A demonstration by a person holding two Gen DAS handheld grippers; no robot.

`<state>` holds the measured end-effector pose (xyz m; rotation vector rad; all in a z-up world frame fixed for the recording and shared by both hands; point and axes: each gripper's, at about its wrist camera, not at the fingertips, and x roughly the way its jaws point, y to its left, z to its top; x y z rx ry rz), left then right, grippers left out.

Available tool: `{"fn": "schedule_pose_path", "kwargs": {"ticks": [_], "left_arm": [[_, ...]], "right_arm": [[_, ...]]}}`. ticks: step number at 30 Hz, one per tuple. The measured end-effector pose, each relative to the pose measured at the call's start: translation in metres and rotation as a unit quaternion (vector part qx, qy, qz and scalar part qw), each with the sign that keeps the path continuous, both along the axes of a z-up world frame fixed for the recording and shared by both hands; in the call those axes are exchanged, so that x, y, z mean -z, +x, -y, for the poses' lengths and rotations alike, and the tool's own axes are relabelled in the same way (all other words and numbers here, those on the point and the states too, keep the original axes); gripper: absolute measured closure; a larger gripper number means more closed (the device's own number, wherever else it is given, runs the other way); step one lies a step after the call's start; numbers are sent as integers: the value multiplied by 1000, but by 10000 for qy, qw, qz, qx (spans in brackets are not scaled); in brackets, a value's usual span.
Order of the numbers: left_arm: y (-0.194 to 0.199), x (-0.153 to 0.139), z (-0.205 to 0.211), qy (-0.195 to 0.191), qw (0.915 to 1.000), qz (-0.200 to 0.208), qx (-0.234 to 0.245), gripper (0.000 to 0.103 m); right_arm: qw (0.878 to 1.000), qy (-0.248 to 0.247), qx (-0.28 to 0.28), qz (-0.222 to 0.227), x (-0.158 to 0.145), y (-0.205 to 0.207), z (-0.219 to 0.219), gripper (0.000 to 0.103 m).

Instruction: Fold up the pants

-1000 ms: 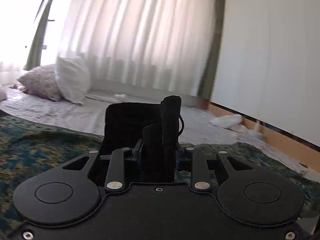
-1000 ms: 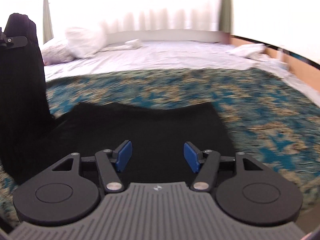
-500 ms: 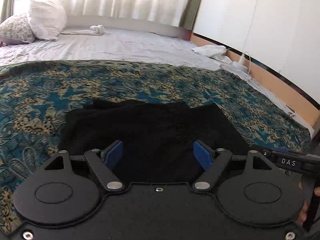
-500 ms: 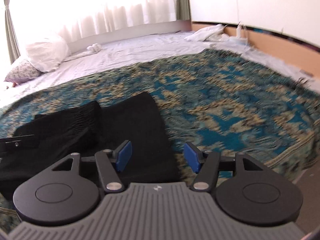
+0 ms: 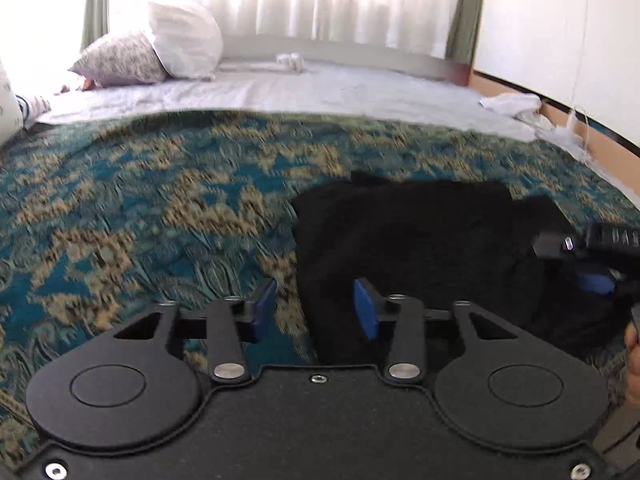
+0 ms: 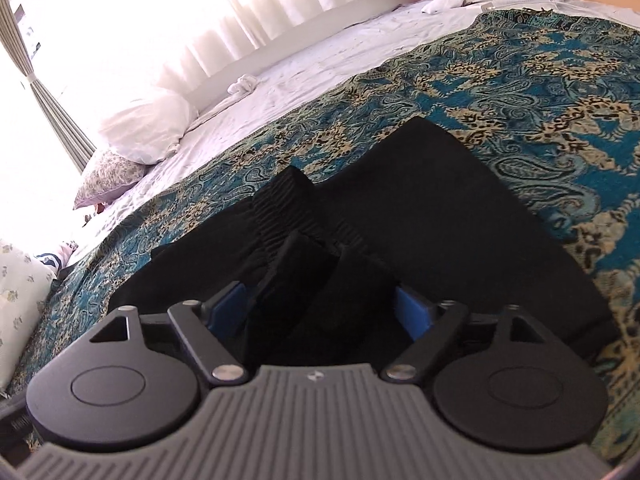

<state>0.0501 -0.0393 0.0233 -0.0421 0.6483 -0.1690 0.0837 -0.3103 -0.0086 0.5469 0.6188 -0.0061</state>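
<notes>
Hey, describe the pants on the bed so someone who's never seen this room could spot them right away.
Find the bed's teal and gold paisley bedspread, in front of the white sheet. The black pants lie bunched on it, the only solid black thing there, with a ribbed elastic waistband.

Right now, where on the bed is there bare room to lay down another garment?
Free: the patterned bedspread left of the black pants, and more of it on their far side toward the wall. The white sheet between the pillows and a crumpled white cloth is bare too. Crowded: around the pants, where both grippers hover.
</notes>
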Motion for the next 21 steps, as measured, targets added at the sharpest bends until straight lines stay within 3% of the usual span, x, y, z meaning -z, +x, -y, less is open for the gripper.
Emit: {"fn": "schedule_pose_path", "kwargs": {"ticks": [5,7,8,9,11,16,18,21], "left_arm": [[-14,16,14,115,9995,-84,297,67],[-19,16,17,112,9992,-69,370,67],[-20,15,18,81,9990,-90,425,67],[-21,13,18,-7,9987,-115,489,67],[-23,8,19,-108,9981,-112,595,67],[-29,-4,30,-309,9932,-110,1120,67],[-32,-5,35,-350,9911,-109,1282,65],[-33,-2,44,-278,9891,-139,1442,63]], "right_arm": [[9994,234,224,-101,2,14,0,8],[9990,45,388,-232,2,22,-4,24],[9983,-126,475,-321,0,25,-7,54],[9980,-195,489,-338,-3,26,-8,64],[9978,-373,533,-81,-12,21,-9,73],[9787,-1563,1133,693,-52,-12,-5,78],[9741,-1707,1309,700,-55,-23,7,78],[9691,-1877,1568,328,-38,-31,27,77]]}}
